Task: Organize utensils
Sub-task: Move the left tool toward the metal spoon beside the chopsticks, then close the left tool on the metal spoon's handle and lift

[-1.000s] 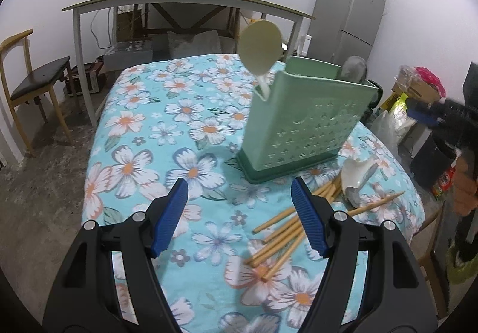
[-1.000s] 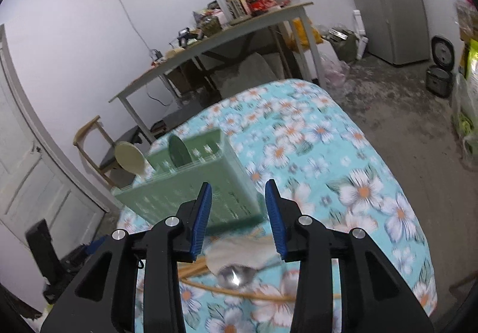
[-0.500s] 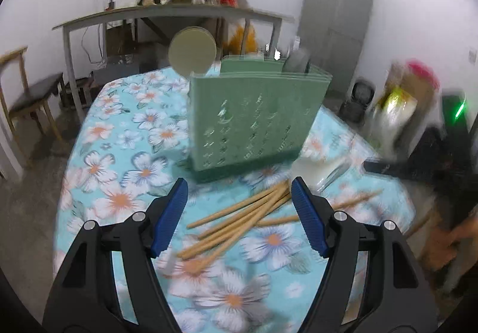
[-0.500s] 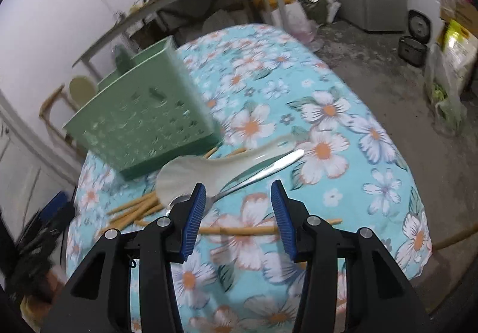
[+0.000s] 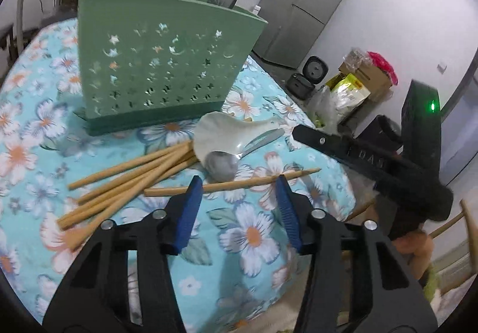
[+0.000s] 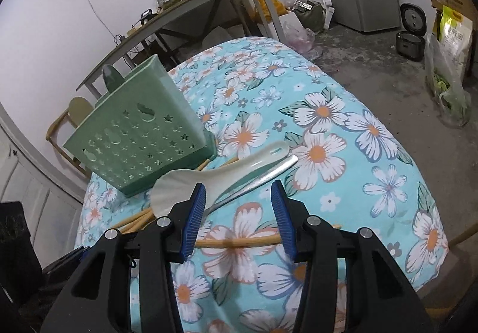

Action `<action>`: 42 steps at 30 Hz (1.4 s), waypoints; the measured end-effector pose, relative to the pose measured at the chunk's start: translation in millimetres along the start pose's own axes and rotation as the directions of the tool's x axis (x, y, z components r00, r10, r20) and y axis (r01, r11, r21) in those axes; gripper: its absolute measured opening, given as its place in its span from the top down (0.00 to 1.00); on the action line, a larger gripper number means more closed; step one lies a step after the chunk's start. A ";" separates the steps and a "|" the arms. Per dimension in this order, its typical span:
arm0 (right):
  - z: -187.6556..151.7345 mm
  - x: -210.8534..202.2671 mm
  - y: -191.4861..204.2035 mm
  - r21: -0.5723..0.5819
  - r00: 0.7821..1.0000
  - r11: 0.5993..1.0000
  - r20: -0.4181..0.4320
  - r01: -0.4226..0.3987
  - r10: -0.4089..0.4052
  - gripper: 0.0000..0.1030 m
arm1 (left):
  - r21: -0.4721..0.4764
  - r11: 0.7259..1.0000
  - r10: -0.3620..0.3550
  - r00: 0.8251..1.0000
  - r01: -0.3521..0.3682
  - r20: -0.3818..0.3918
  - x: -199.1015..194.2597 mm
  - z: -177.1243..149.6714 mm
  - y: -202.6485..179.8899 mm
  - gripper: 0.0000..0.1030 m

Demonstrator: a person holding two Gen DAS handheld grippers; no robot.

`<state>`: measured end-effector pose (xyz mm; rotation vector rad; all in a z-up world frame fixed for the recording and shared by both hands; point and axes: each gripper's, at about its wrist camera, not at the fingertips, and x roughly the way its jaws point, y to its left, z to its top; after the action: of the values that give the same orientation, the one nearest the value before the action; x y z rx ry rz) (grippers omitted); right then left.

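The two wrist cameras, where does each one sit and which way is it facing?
Left wrist: rides the left claw, angled down at the chopsticks and green utensil holder; the right claw's arm shows at right.
Right wrist: rides the right claw, angled down at the white ladle.
Shared: holder, ladle, metal spoon, floral tablecloth.

The turquoise cloth with white and orange flowers (image 5: pixel 254 238) looks soft and matt. The green plastic utensil holder (image 5: pixel 161 64) is smooth, a little shiny, with small star-shaped holes. The pale wooden chopsticks (image 5: pixel 125 180) are matt and plain. The white spoon (image 6: pixel 215 174) looks like glossy ceramic or plastic; I cannot tell which. The metal spoon (image 5: pixel 222 164) is polished and reflects light. The grey concrete floor (image 6: pixel 388 70) looks rough and dusty.
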<state>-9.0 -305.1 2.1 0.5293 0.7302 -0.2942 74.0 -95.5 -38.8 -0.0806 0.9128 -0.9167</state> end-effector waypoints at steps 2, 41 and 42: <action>0.6 1.5 -7.2 0.013 1.000 1.000 -0.002 -0.001 0.001 0.56 | -0.023 1.000 -0.013 1.000 0.013 -0.015 8.5 2.4 2.2 0.67; -4.8 28.8 -26.5 0.035 0.999 0.999 -0.052 0.003 -0.001 0.56 | -0.072 0.997 -0.032 0.989 0.022 -0.141 75.5 12.6 6.7 0.78; -4.7 29.0 -26.7 0.036 0.999 0.999 -0.052 0.003 -0.001 0.56 | -0.078 0.997 -0.032 0.989 0.021 -0.142 76.7 13.1 7.6 0.78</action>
<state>-2.5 -326.7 -30.5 0.5721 0.7767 -0.2965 109.3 -149.3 -83.2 -0.0931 1.0820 -0.9207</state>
